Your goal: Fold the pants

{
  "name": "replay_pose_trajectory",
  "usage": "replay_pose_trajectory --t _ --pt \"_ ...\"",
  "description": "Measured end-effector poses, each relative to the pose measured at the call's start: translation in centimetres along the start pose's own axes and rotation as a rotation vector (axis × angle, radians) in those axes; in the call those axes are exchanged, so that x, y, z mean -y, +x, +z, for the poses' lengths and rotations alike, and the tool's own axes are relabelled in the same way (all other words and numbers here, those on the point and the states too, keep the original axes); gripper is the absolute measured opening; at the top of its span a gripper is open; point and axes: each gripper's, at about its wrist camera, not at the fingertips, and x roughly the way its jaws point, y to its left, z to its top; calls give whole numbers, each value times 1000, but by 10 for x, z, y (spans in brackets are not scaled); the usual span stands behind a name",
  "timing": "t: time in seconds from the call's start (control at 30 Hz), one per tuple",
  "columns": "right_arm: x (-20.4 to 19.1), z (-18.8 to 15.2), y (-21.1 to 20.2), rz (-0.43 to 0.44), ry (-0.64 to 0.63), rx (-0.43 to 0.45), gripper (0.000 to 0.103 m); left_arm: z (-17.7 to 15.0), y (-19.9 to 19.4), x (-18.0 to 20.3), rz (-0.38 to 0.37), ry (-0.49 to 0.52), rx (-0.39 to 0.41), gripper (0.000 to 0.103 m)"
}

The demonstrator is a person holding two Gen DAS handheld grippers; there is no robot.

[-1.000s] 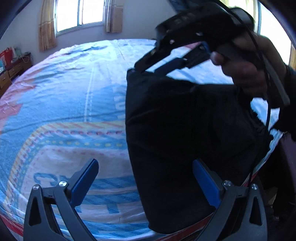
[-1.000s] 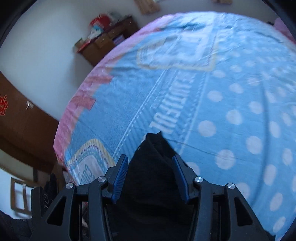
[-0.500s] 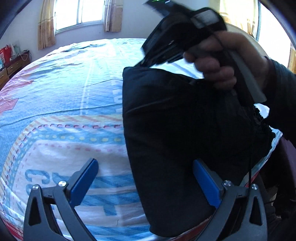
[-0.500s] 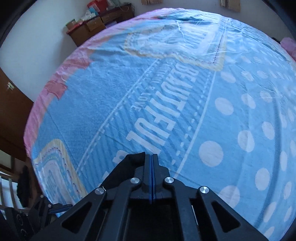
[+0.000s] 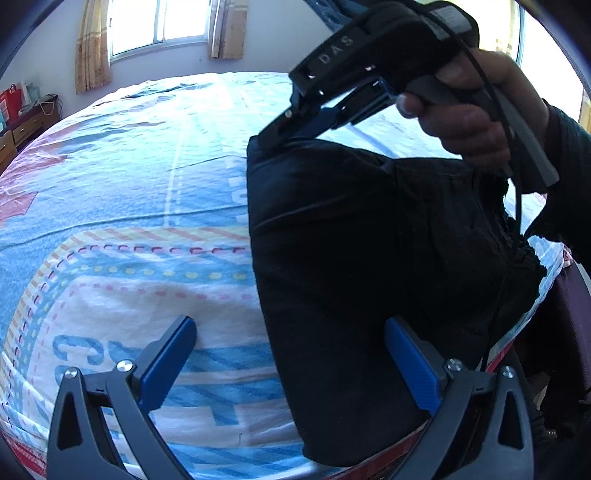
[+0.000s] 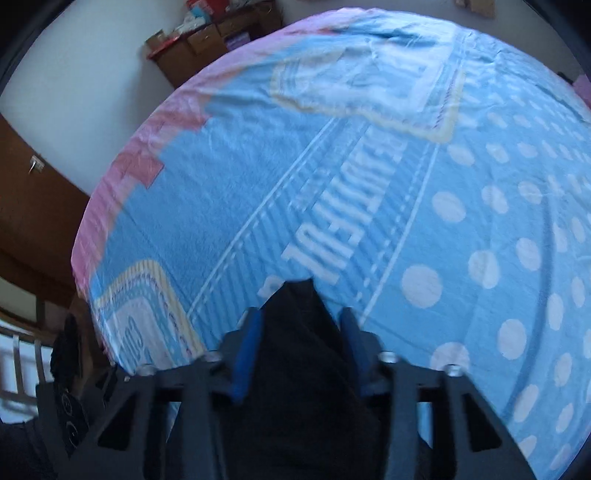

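Dark folded pants [image 5: 351, 277] lie on the patterned blue bed sheet [image 5: 129, 184] near its front right edge. My left gripper [image 5: 290, 328] hovers open and wide over the near end of the pants, its right finger above the cloth and its left finger above the sheet. A hand [image 5: 472, 110] holds my right gripper [image 5: 275, 136] at the far left corner of the pants. In the right wrist view the right gripper [image 6: 299, 321] has its jaws opening, with the black pants corner [image 6: 295, 369] between the blue pads. The rest of the pants is hidden under that gripper.
The bed sheet [image 6: 406, 184] stretches far ahead and to the left. A window with curtains [image 5: 159, 22] is behind the bed. A low wooden cabinet [image 6: 207, 33] with boxes stands by the wall, and brown wooden furniture [image 6: 29, 203] stands left of the bed.
The right gripper's jaws went from apart over the pants to fully shut, and now stand apart again with the cloth between them. It shifted slightly at the pants corner. The left gripper stayed put.
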Motion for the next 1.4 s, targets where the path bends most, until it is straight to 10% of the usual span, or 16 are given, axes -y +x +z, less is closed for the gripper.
replay_pose_trajectory --t 0.2,0.57,0.67,0.73,0.77,1.2,1.4 --pt "-17 -5 -1 2 -61 -14 10 0 -1 -3 10 24 7 103" --pt "-13 4 20 -119 -74 60 7 -5 -4 7 31 36 28 103" --pt "-8 1 9 -75 -50 75 16 -5 -5 10 34 39 14 103" --pt "-1 -9 -11 -88 -29 97 44 -1 -5 10 34 27 4 103" --pt "2 -16 -21 -110 -16 126 55 1 -7 10 35 18 4 103" --pt "20 -258 -171 -304 263 373 56 17 -25 2 93 -26 92 103" --pt "21 -295 -155 -116 388 420 56 11 -23 4 60 -64 67 103"
